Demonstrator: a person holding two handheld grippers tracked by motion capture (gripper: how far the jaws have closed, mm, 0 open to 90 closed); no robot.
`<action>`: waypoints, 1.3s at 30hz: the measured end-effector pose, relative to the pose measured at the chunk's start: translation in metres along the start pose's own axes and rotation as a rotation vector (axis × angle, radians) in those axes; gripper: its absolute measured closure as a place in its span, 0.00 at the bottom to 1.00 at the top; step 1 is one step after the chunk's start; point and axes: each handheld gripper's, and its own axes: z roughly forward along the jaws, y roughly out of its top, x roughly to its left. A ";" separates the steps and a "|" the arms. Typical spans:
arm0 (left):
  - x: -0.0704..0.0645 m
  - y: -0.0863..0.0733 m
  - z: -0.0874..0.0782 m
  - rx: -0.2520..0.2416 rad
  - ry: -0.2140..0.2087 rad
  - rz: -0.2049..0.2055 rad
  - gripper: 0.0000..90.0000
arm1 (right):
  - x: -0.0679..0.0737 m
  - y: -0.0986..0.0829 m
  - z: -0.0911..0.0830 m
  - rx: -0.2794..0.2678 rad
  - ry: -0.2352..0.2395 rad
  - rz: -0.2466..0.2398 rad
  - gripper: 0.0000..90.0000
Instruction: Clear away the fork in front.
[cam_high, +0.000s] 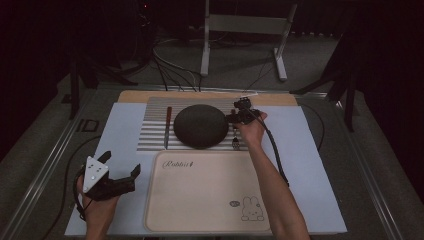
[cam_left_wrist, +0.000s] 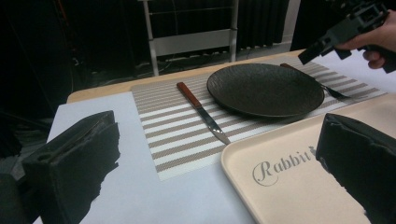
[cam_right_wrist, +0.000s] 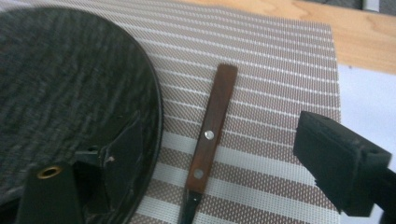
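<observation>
A dark round plate (cam_high: 201, 125) (cam_left_wrist: 265, 88) (cam_right_wrist: 60, 93) lies on a striped placemat (cam_high: 150, 125) (cam_left_wrist: 173, 135) (cam_right_wrist: 280, 60). A wooden-handled knife (cam_high: 167, 127) (cam_left_wrist: 201, 112) lies left of the plate, and a wooden-handled fork (cam_high: 235, 141) (cam_left_wrist: 334, 91) (cam_right_wrist: 212, 135) right of it. My right gripper (cam_high: 236, 121) (cam_right_wrist: 219, 140) (cam_left_wrist: 327, 42) hovers open just above the fork handle, one jaw over the plate's rim and the other to the handle's right. My left gripper (cam_high: 121, 164) (cam_left_wrist: 219, 123) is open and holds nothing, low at the table's left front.
A beige tray (cam_high: 200, 195) (cam_left_wrist: 289, 186) printed "Rabbit" lies at the front, in front of the placemat. A pale blue sheet (cam_high: 310, 150) covers the table. Behind the table are a metal stand (cam_high: 245, 30) and floor cables.
</observation>
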 end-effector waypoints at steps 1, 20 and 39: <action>0.000 0.000 0.000 0.000 0.000 0.000 0.00 | 0.000 -0.001 0.002 0.004 -0.011 0.008 0.22; -0.001 0.000 0.001 0.005 -0.003 0.002 0.00 | 0.004 -0.011 0.017 0.159 0.014 -0.035 0.78; -0.001 0.000 0.002 0.010 -0.001 0.009 0.00 | 0.000 -0.013 0.005 0.210 0.041 -0.079 0.87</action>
